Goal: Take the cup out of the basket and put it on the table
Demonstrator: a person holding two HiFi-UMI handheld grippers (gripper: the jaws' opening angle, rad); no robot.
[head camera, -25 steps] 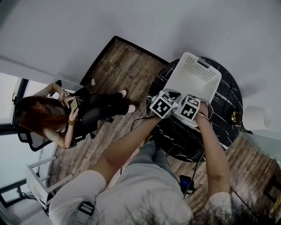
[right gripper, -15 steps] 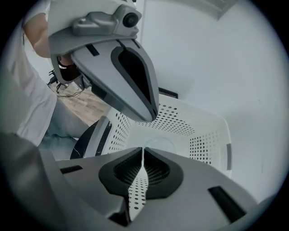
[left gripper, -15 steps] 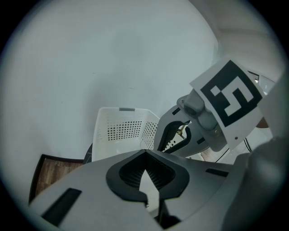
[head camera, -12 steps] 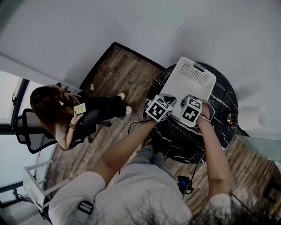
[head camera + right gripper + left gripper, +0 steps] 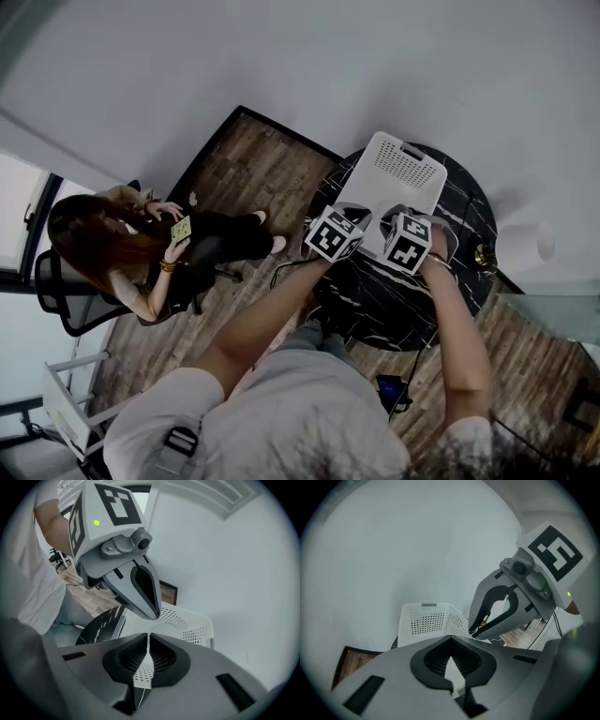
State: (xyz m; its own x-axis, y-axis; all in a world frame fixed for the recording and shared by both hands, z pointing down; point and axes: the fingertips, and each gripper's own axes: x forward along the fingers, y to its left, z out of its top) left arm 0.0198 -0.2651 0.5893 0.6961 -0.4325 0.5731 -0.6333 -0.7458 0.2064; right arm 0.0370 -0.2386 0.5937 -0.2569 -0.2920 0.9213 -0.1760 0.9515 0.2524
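Observation:
A white perforated basket (image 5: 401, 174) stands on the round black marble table (image 5: 375, 300). Both grippers hover side by side at the basket's near rim, the left gripper (image 5: 336, 232) beside the right gripper (image 5: 408, 242). In the left gripper view the left gripper (image 5: 451, 638) has its jaws closed tip to tip, with the basket (image 5: 426, 620) beyond. In the right gripper view the right gripper (image 5: 149, 634) shows only a thin slit, and the basket (image 5: 187, 623) lies just ahead. A pale rounded shape inside the basket cannot be told for a cup.
A person sits on an office chair (image 5: 70, 295) to the left on the wooden floor (image 5: 253, 169). A white round thing (image 5: 523, 246) stands beyond the table's right edge. The pale wall is close behind the basket. A cable runs down off the table's near side.
The head view has shifted slightly, and the basket sits a little lower and further left in it. Both grippers stay side by side at the basket's near rim. The seated person has shifted posture.

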